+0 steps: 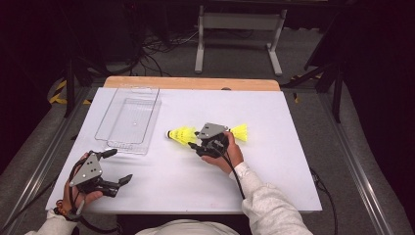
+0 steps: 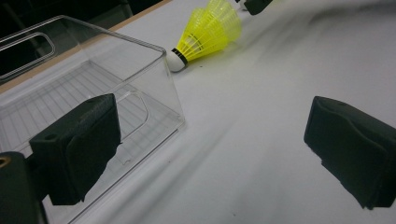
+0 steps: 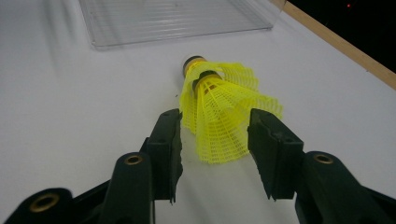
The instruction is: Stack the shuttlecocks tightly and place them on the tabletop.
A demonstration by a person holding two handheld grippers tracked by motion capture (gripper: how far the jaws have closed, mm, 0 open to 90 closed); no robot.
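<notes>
A yellow plastic shuttlecock lies on the white table, its cork pointing left toward the clear tray. In the right gripper view the shuttlecock looks like two nested skirts. My right gripper is open, one jaw on each side of the skirt's wide end, and the pads do not press on it. Seen from the high view, that right gripper sits just right of the shuttlecock. Another yellow shuttlecock lies behind the right hand. My left gripper hangs wide open and empty near the front left.
A clear plastic tray with nothing in it stands at the back left, its near corner close to the left gripper's jaws. A wooden edge borders the table's far side. Metal frame legs and cables lie on the floor beyond.
</notes>
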